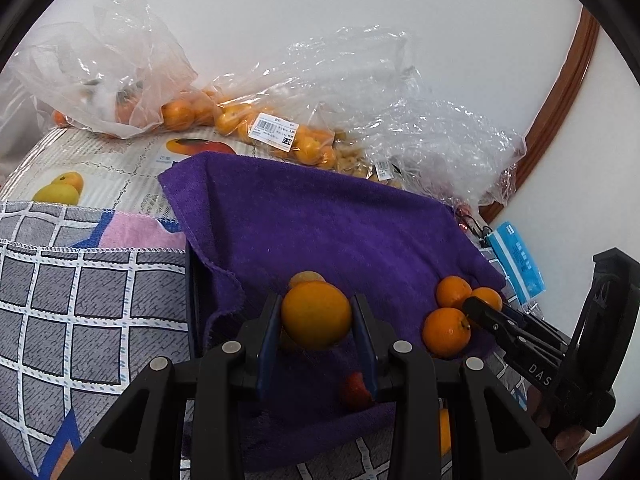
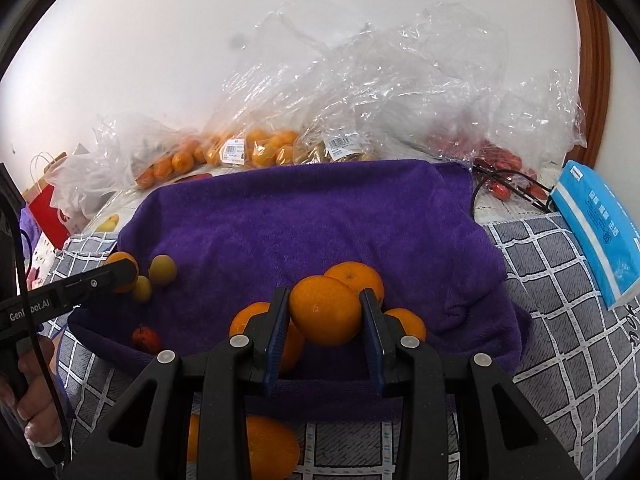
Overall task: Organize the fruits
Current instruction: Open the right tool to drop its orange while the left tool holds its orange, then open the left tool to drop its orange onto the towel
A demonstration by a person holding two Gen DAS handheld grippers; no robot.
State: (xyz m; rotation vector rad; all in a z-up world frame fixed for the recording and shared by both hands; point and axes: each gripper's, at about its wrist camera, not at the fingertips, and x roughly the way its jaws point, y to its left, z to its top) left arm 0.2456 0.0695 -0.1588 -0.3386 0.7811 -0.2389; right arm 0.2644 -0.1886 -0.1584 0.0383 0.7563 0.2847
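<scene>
Left gripper (image 1: 316, 316) pinches an orange (image 1: 316, 314) between both pads, above the near left part of the purple towel (image 1: 320, 220). Right gripper (image 2: 325, 312) clamps a second orange (image 2: 325, 310), long axis running across the jaws, over the tangerine cluster (image 2: 354, 276) near the towel's front edge.

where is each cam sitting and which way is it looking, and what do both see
Left wrist: rides the left gripper, looking forward and down past an orange pinched between its fingers, onto the purple towel; the right gripper enters at right.
Right wrist: rides the right gripper, shut on an orange over the same towel; the left gripper and a hand show at left.
Shared: towel, bagged fruit, blue pack.
</scene>
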